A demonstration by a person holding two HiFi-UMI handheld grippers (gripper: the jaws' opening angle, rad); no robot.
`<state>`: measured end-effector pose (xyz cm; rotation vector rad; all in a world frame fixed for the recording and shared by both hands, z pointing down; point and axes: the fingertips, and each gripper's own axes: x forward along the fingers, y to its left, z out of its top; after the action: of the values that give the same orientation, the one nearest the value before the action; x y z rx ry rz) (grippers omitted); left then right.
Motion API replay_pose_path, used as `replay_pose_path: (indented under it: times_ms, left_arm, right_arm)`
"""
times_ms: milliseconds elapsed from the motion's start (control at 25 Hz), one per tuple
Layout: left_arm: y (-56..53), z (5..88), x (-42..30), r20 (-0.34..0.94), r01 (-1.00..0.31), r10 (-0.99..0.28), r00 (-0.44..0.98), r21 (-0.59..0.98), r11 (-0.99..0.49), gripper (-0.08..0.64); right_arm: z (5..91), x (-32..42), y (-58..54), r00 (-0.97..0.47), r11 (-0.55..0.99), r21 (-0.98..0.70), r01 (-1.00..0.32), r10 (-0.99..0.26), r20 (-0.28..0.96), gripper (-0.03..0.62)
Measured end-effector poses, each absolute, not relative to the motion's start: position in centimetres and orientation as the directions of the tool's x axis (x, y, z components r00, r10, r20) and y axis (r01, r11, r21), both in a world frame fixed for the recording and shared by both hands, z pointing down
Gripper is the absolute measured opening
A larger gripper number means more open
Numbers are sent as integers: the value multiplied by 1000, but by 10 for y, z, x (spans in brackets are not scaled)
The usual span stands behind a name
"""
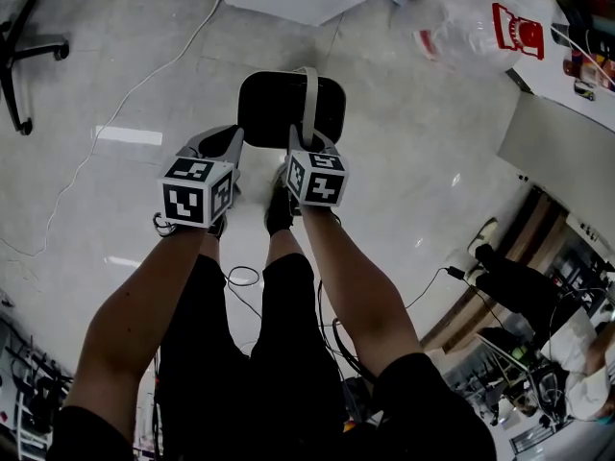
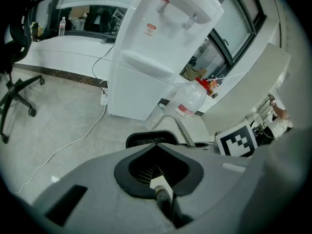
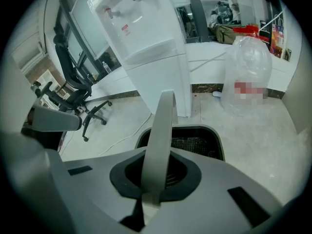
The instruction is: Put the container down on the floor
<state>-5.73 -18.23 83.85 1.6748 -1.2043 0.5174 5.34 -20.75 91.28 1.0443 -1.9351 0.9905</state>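
The black container is hanging at the person's feet, just above or on the pale tiled floor; which of the two cannot be told. Its open mouth is facing straight up, showing a rounded, nearly square outline that is slightly wider across the person than away from them, and a ribbed mesh lining is showing inside it in the right gripper view. Its grey strap handle is standing up over the opening and running away from the person, from the near rim towards the far rim. The right gripper is holding that handle at its near end, the claw pinching the flat strap between its halves. The left gripper is sitting just beside the container's left rim, its claw pressed together with nothing in it. The person's dark shoes are standing on the floor directly behind the container. Beyond it, a white water dispenser is standing against the counter, with a large clear water bottle on the floor near it. A white cable is trailing across the tiles to the left, and a black office chair is standing well apart on that side.
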Motion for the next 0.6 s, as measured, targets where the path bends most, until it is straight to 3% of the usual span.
replay_pose_path:
  times_ms: [320, 600]
  left_arm:
    - [-173, 836, -51, 775, -887, -473, 419, 461, -32, 11]
    - [-164, 836, -53, 776, -885, -472, 419, 465, -20, 11]
  right_arm:
    - [920, 54, -205, -435, 416, -326, -849, -202, 877, 11]
    - [925, 56, -209, -430, 403, -338, -851, -162, 888, 17]
